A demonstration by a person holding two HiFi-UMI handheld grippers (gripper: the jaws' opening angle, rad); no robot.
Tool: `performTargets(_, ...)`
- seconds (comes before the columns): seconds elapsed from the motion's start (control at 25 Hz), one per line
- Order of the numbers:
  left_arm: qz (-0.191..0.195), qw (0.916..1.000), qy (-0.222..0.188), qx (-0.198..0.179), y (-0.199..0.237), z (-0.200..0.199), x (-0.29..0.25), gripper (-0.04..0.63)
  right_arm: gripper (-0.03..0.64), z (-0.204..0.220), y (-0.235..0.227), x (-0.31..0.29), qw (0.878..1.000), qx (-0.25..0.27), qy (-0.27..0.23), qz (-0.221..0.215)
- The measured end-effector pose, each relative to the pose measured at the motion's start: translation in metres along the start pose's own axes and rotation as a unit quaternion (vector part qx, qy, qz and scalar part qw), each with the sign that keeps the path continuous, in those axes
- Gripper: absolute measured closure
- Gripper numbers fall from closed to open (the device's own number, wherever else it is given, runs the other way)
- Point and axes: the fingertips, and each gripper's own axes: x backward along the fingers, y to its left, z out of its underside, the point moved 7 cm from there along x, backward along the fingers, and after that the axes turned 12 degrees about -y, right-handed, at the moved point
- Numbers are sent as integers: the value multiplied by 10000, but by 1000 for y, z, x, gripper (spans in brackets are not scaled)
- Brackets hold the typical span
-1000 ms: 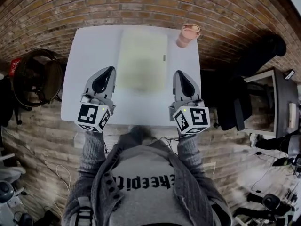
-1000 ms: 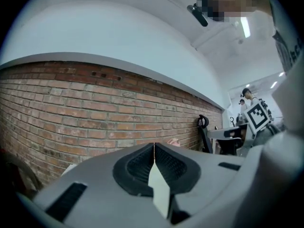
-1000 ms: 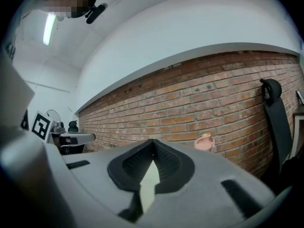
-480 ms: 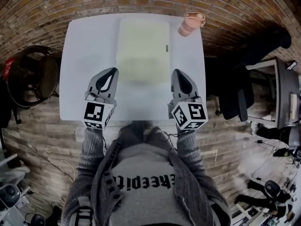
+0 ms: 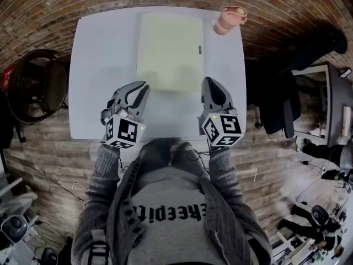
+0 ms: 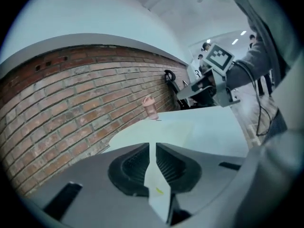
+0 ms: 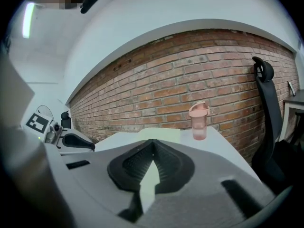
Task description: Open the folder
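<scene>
Left gripper [image 5: 137, 90], ribbed jaws newly apart

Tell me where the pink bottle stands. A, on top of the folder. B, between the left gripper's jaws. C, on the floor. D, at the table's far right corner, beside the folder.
D: the pink bottle stands on the table at its far right corner, apart from the right edge of the folder.
</scene>
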Motion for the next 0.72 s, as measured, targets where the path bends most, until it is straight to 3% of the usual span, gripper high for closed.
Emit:
performTargets(0.32, 501, 9935, 491, -900, -13, 12, -10, 554, 612, 13, 0, 1, 9998, 17, 163, 76)
performTargets(0.4, 635, 9899, 588, -1124, -17, 14, -14, 522, 612, 16, -1, 3, 9998, 3, 183, 99)
performTargets(0.72, 945, 9698, 923, -2051, -32, 20, -27, 505, 612, 18, -4, 7, 9996, -30, 203, 175)
